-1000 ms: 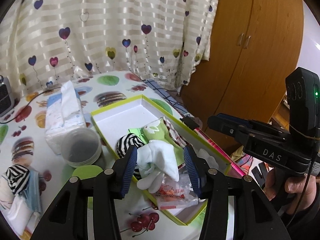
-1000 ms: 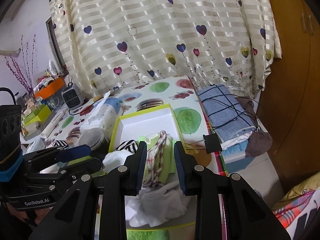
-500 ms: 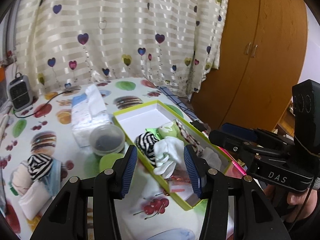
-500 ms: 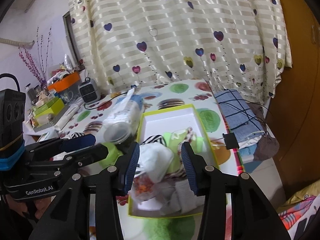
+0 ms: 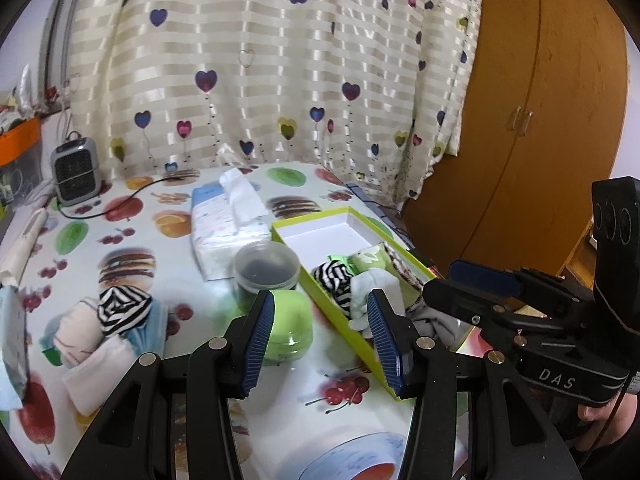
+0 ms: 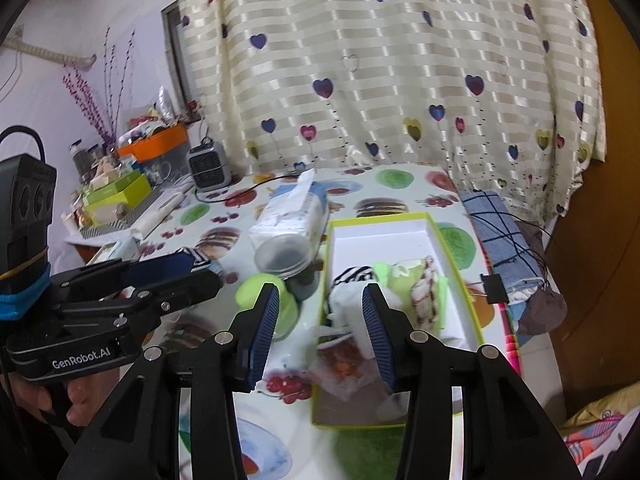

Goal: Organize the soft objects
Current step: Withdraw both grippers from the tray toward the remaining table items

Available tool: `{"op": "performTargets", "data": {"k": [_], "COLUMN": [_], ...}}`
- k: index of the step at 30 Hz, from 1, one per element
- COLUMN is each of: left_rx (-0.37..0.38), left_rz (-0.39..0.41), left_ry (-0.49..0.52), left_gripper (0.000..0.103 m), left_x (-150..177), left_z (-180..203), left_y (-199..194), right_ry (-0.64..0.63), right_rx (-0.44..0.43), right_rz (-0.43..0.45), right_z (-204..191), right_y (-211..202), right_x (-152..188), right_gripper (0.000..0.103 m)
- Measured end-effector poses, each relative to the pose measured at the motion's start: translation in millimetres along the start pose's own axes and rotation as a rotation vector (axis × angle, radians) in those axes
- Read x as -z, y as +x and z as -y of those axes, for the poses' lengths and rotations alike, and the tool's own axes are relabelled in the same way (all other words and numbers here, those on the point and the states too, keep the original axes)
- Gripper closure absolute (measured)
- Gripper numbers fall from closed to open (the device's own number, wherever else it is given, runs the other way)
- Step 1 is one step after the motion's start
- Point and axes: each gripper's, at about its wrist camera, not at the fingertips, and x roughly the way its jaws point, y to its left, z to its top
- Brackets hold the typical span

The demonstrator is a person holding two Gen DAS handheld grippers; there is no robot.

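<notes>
A white box with a lime-green rim lies on the fruit-print table. In it are a black-and-white striped sock, a white sock, a green sock and a patterned cloth. More rolled socks, one of them striped, are piled on the table to the left. My left gripper hangs open and empty before the box's near left wall. My right gripper is open and empty above the box's near end.
A tissue pack, a clear tub and a green lidded pot stand left of the box. A small heater sits at the back, with a cluttered shelf beside it. Folded blue cloth lies on the table's right edge, by the wardrobe.
Both grippers have drawn back and up from the box. The right jaws have widened off the patterned cloth, which stays in the box. The left jaws keep the same gap.
</notes>
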Motion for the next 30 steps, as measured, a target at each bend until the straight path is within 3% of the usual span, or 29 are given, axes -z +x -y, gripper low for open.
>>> {"op": "performTargets", "data": {"k": [30], "left_rx": [-0.124], "left_rz": [-0.016], "left_ry": [-0.135], "left_gripper": [0.056], "left_x": [26], "left_z": [-78], "left_y": [-13], "right_ry": [-0.066], "right_rx": [-0.096], "right_rz": [-0.094], "right_z": [-57], "right_y": [33], "right_x": [0], "right_gripper": [0.058]}}
